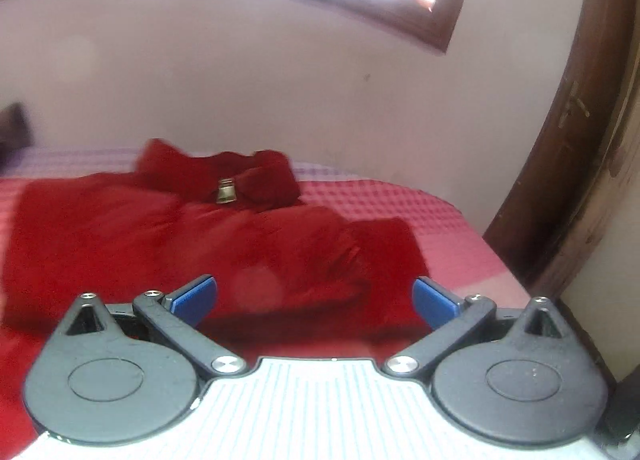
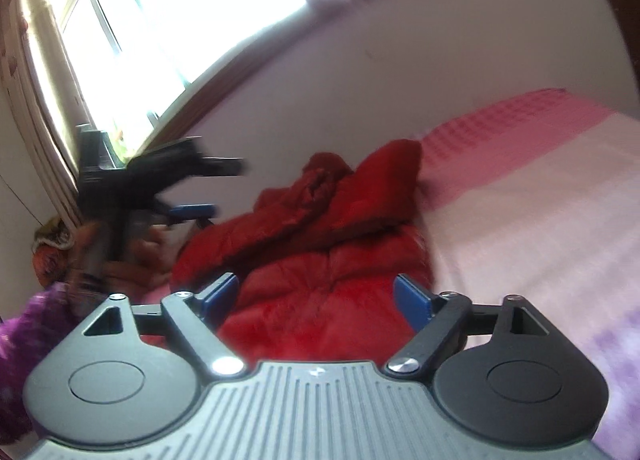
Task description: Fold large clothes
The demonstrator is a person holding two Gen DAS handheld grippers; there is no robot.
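A: Where is the garment?

B: The red padded jacket (image 1: 168,228) lies spread on the bed (image 1: 400,196), over a pink checked cover, its collar toward the wall (image 1: 280,92).

A: And the left tongs (image 1: 315,298)?

B: Held level above the jacket's near edge, pointing along it at the wall. The blue pads (image 1: 192,300) stand wide apart, gripping nothing.

A: The right tongs (image 2: 316,300)?

B: Tilted, raised over the jacket from another side, also spread wide and empty. In the right wrist view the left tongs appear blurred at the left, below the window (image 2: 168,20).
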